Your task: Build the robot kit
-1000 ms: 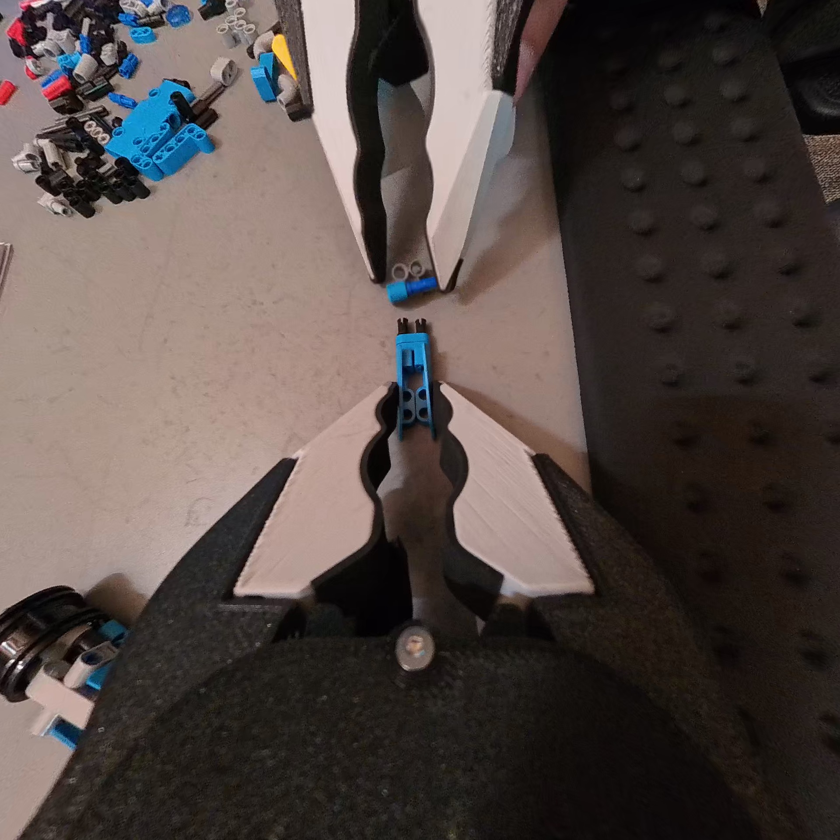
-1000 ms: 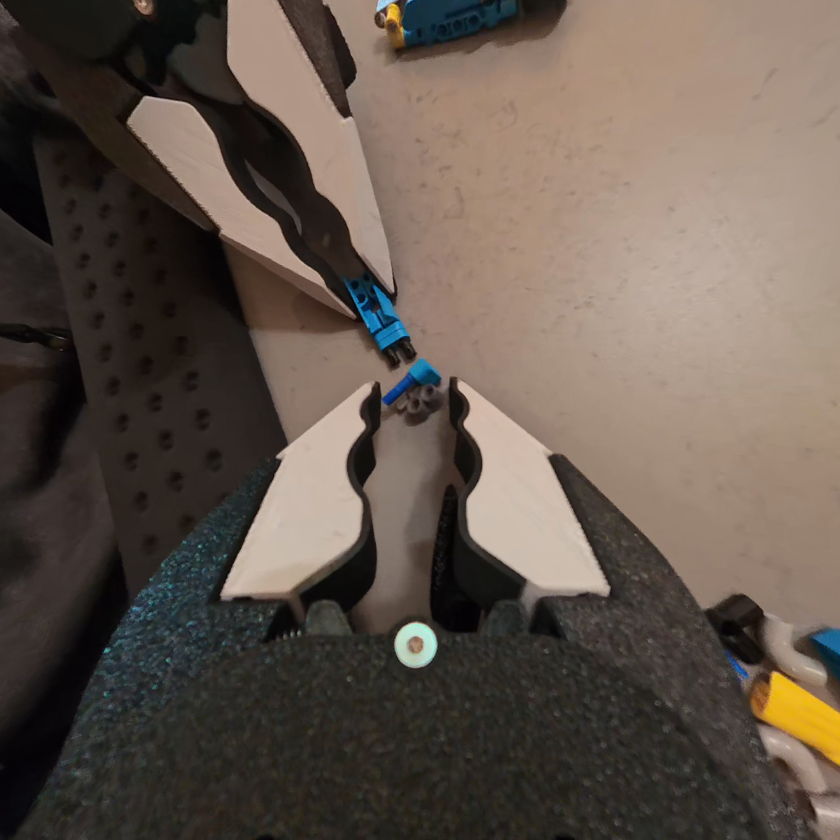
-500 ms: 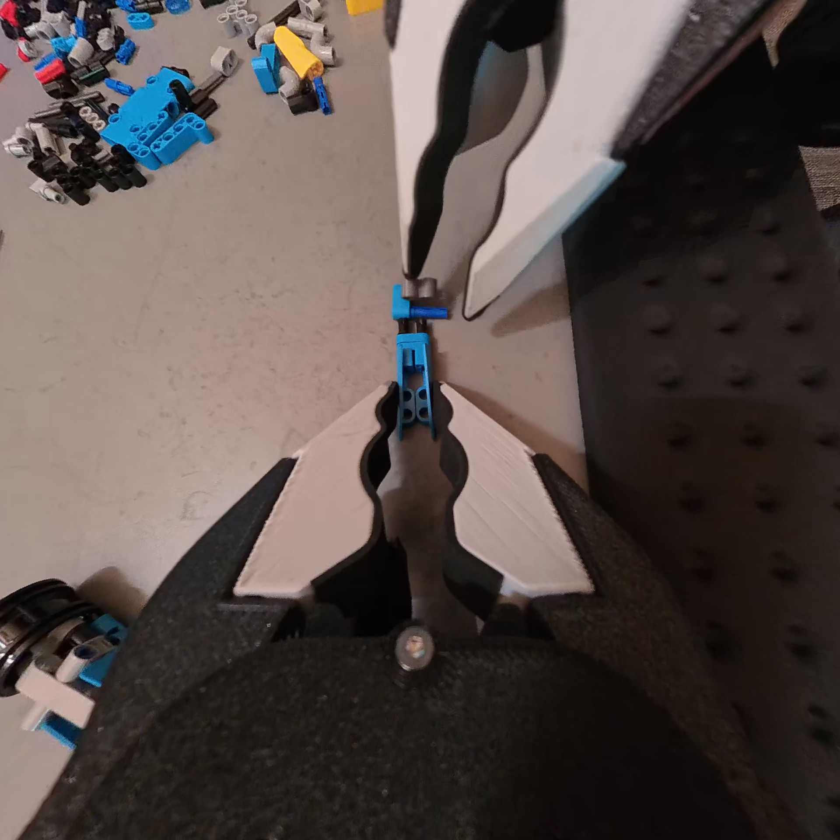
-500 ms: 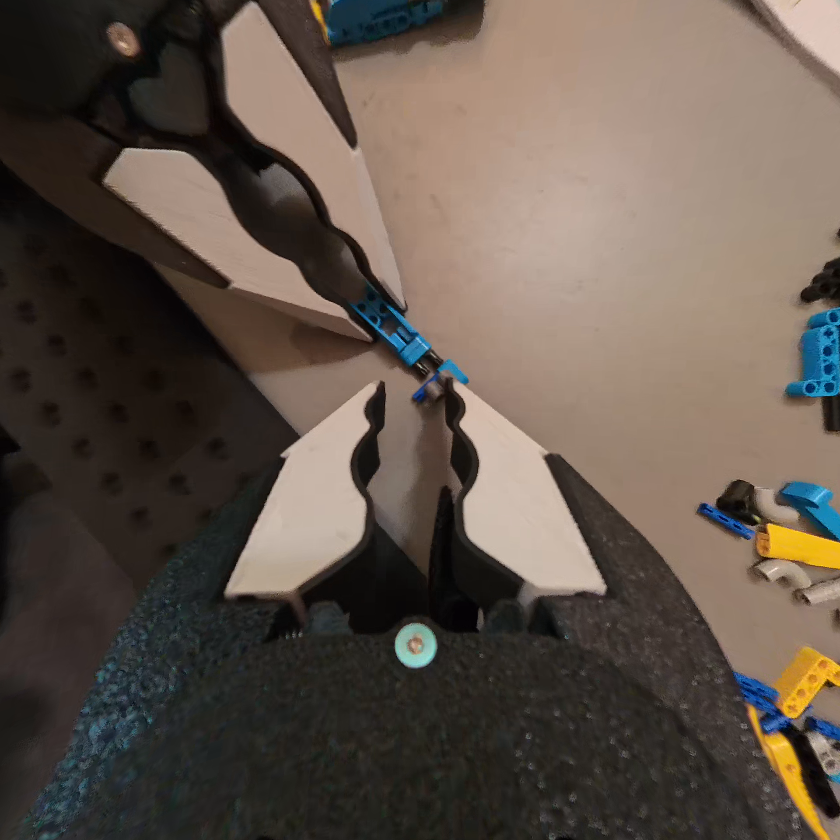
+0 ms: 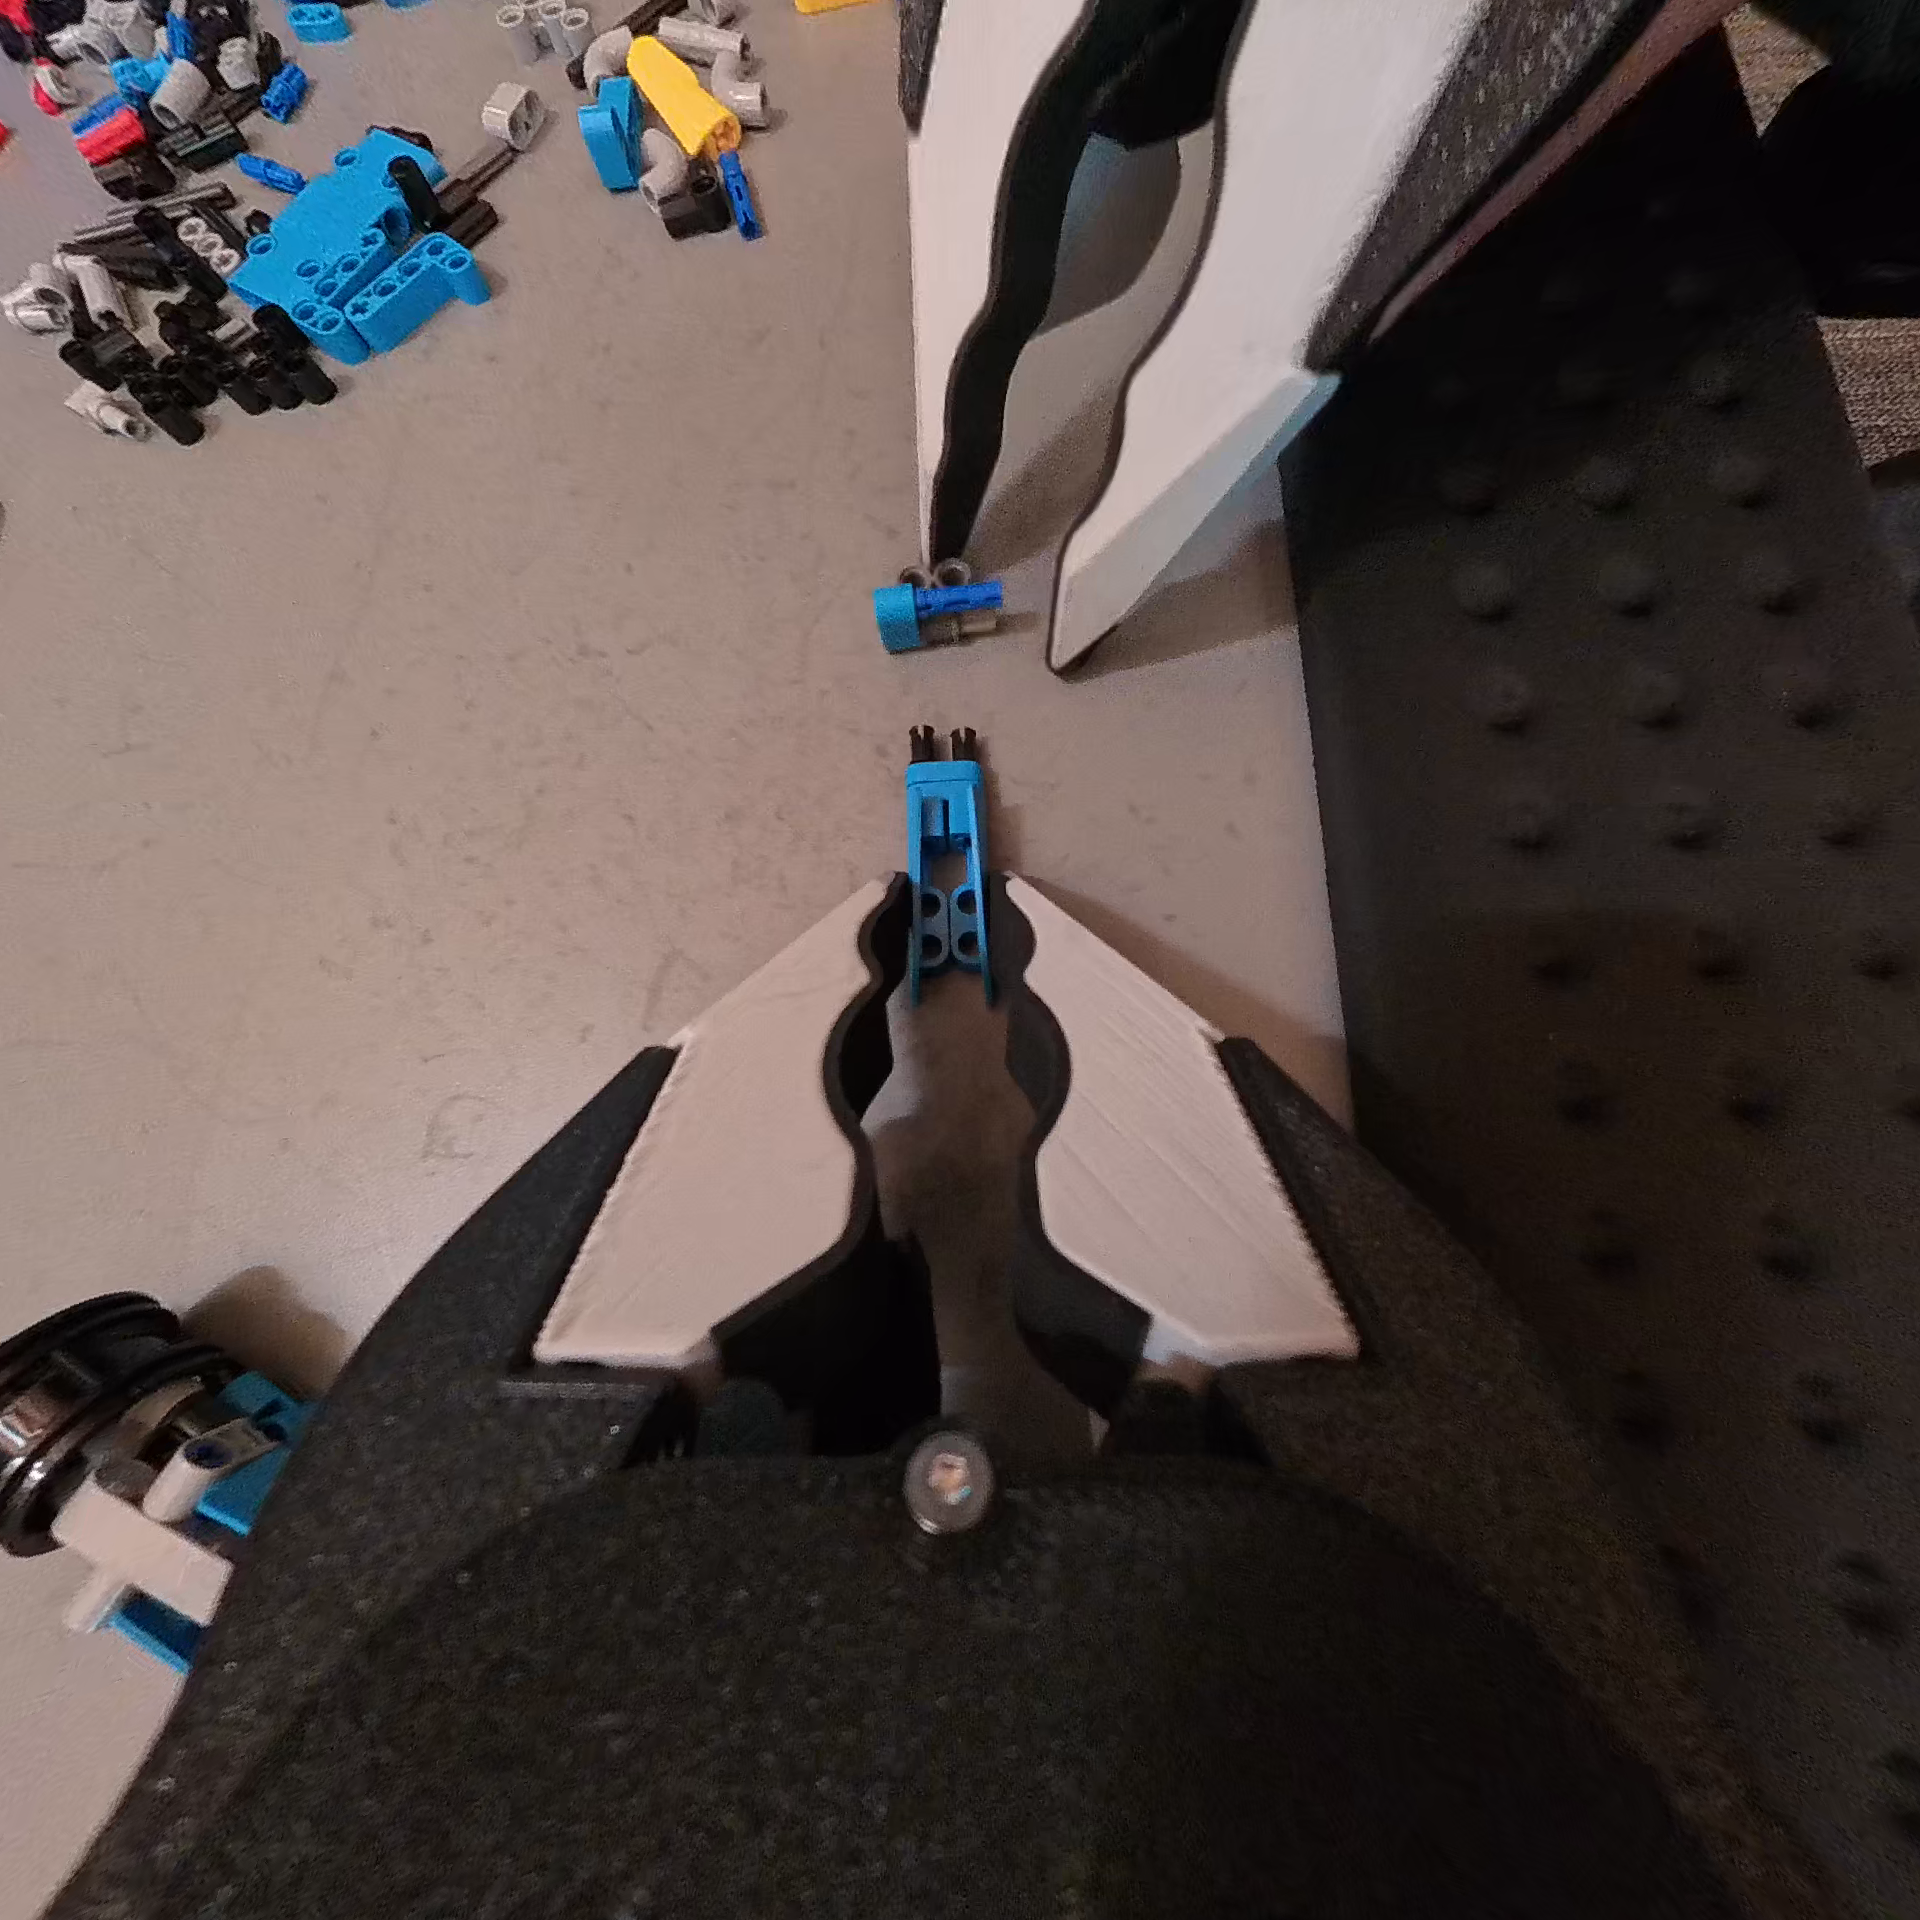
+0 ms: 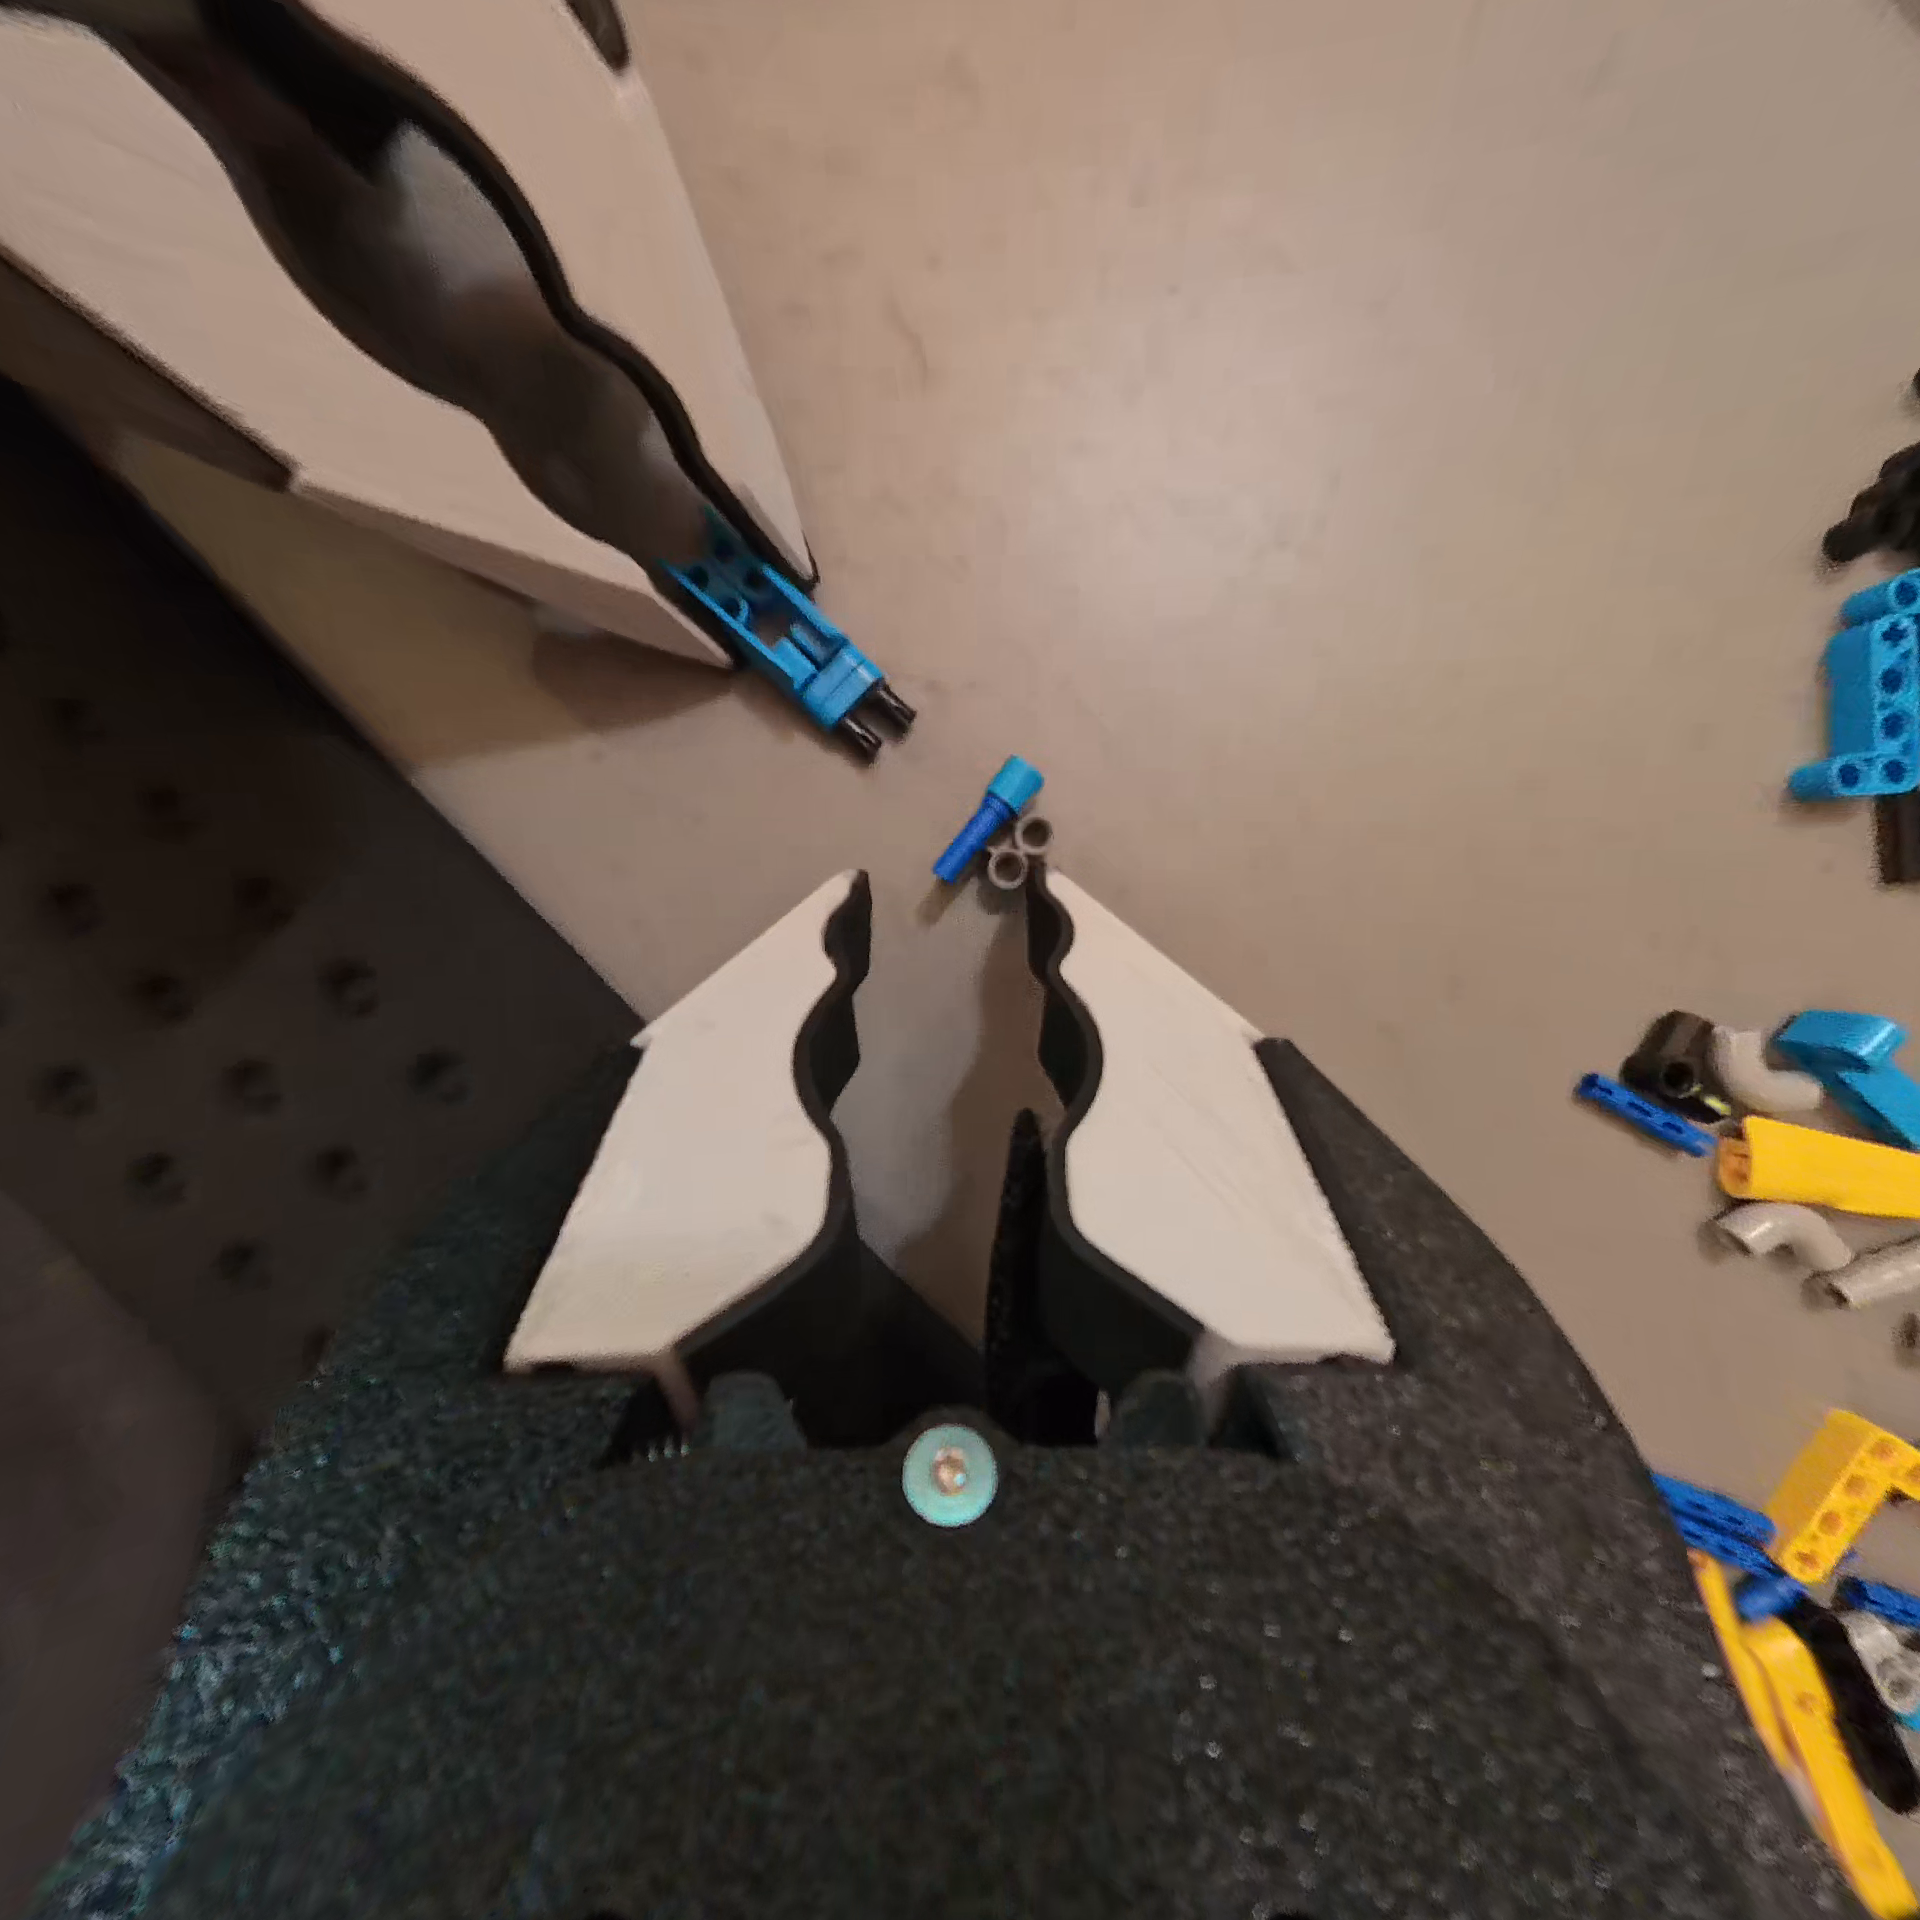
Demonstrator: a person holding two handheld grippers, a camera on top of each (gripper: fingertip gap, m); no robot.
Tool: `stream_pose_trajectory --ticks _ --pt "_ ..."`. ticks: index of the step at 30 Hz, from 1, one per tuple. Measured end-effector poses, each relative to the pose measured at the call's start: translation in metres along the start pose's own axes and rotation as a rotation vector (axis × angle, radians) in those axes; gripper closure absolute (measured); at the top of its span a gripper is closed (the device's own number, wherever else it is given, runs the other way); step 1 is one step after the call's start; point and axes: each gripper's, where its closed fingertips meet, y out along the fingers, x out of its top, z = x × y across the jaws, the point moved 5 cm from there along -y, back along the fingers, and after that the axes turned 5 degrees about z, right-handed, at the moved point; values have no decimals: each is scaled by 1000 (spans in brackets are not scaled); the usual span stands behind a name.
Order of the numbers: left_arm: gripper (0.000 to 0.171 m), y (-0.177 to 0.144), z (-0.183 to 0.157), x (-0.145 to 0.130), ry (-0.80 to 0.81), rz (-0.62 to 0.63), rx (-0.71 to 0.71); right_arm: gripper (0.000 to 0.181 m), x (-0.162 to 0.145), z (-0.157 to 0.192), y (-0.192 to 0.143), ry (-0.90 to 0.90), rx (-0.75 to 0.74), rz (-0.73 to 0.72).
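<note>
While the left claw [image 5: 948,909] is clenched on a light blue beam [image 5: 943,873] whose two black pins [image 5: 941,742] project past its tips, the right claw [image 6: 948,883] stands released, jaws apart. A small grey connector with a blue pin [image 6: 995,831] lies on the grey worktop [image 5: 416,727] just beyond the right claw's tips, touching one finger [image 6: 1049,914], near the beam's pins but apart from them. Loose building pieces [image 5: 343,260] lie heaped at the far left. A black studded mat [image 5: 1610,831] borders the worktop's right edge.
</note>
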Motion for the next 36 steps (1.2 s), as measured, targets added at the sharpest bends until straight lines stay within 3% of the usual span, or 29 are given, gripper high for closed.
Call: stream_pose_trajectory --ticks 11,16,24,27,33,36 --pt "157 0 0 0 3 0 2 153 11 -1 -15 166 111 -77" --pt "157 0 -1 0 6 0 5 155 13 -2 -4 170 23 -9" --pt "157 0 -1 0 6 0 4 176 12 -6 -2 142 25 9" --pt "157 0 -1 0 29 -1 12 177 15 -13 -7 204 182 -81" --pt "158 2 3 3 46 -4 78 177 14 -27 4 601 736 -207" --pt "157 3 6 3 1 -4 51 177 13 -33 12 658 717 -189"
